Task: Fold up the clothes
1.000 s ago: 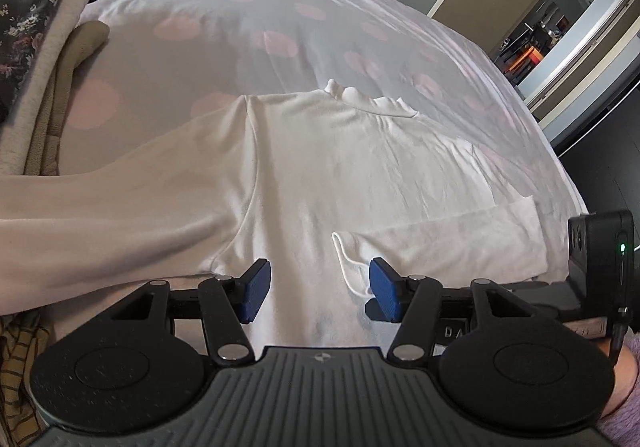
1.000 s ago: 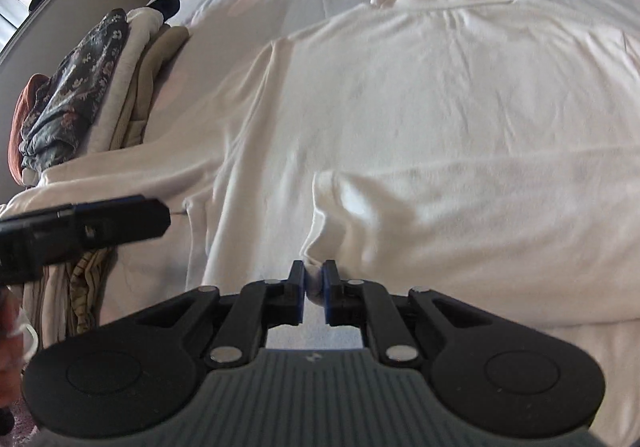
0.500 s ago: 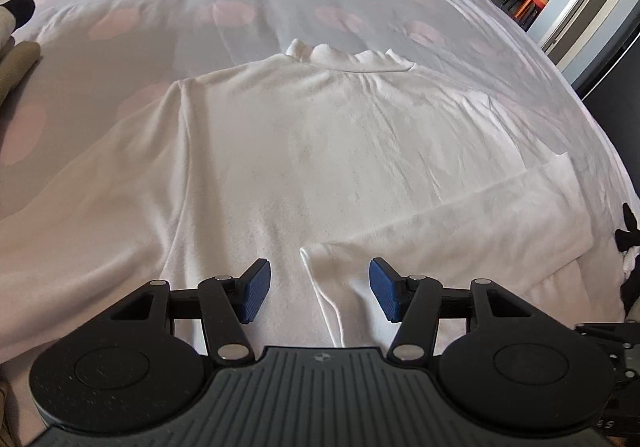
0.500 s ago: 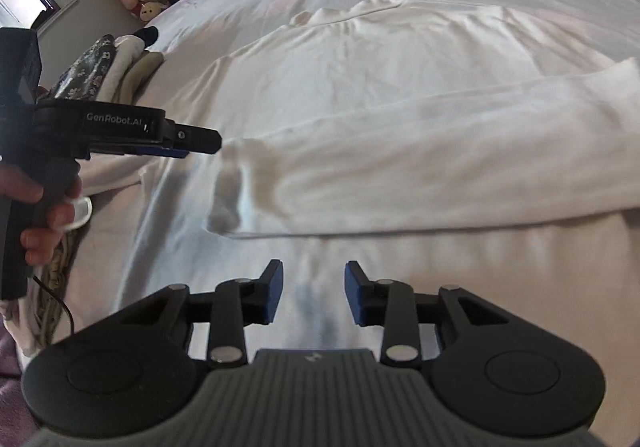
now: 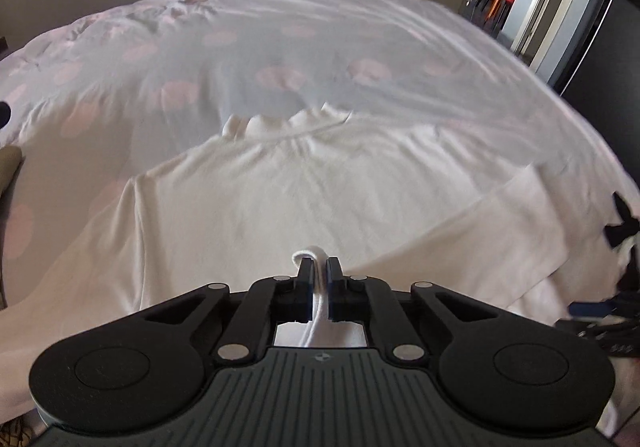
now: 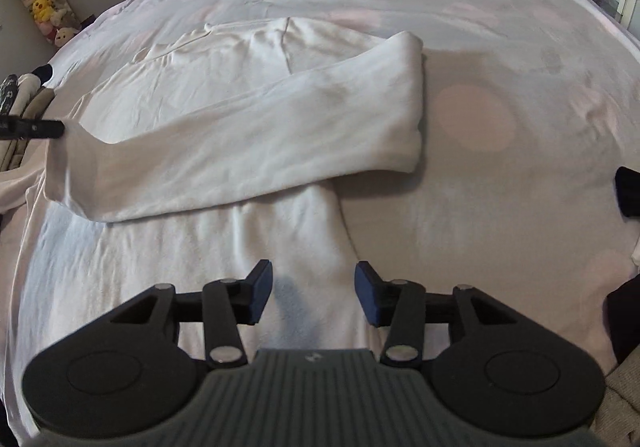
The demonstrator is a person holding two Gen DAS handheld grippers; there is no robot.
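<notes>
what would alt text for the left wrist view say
The left gripper is shut on the cuff of a white long-sleeved top spread flat on a bed with a pale pink-dotted duvet. The top's collar points away from the camera; a doorway shows at upper right.

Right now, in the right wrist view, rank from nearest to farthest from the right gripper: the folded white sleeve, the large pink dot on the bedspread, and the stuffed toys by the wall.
1. Folded white sleeve, lying across the shirt ahead of the open right gripper.
2. Large pink dot, ahead to the right, just past the sleeve's fold.
3. Stuffed toys, far upper left against the wall.
</notes>
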